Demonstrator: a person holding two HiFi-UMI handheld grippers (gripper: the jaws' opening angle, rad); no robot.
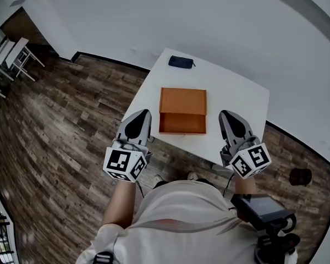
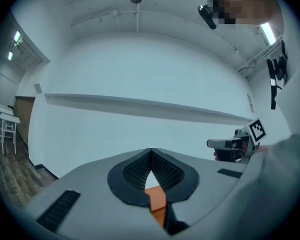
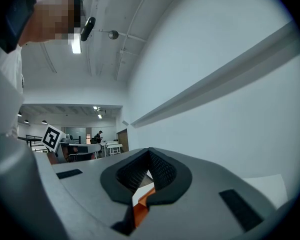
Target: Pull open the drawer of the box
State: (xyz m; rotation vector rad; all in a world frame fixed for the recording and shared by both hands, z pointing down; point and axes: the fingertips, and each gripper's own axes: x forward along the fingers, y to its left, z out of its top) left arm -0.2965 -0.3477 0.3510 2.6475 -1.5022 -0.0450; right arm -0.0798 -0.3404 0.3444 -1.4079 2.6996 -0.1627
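My left gripper (image 1: 144,113) and right gripper (image 1: 225,114) are both pressed together, pinching nothing. The orange box (image 1: 182,100) sits on the table (image 1: 239,92) just ahead, between the 2, its drawer (image 1: 182,124) open toward me.

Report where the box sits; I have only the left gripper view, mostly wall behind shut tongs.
Observer: The orange box lies on the white table, between the left gripper and the right gripper in the head view.
Operator: Give me the drawer's state.
Observer: The drawer looks pulled out toward the person.
Operator: Name anything else on that table.
Observer: A dark pouch at the far edge, apart from the box.
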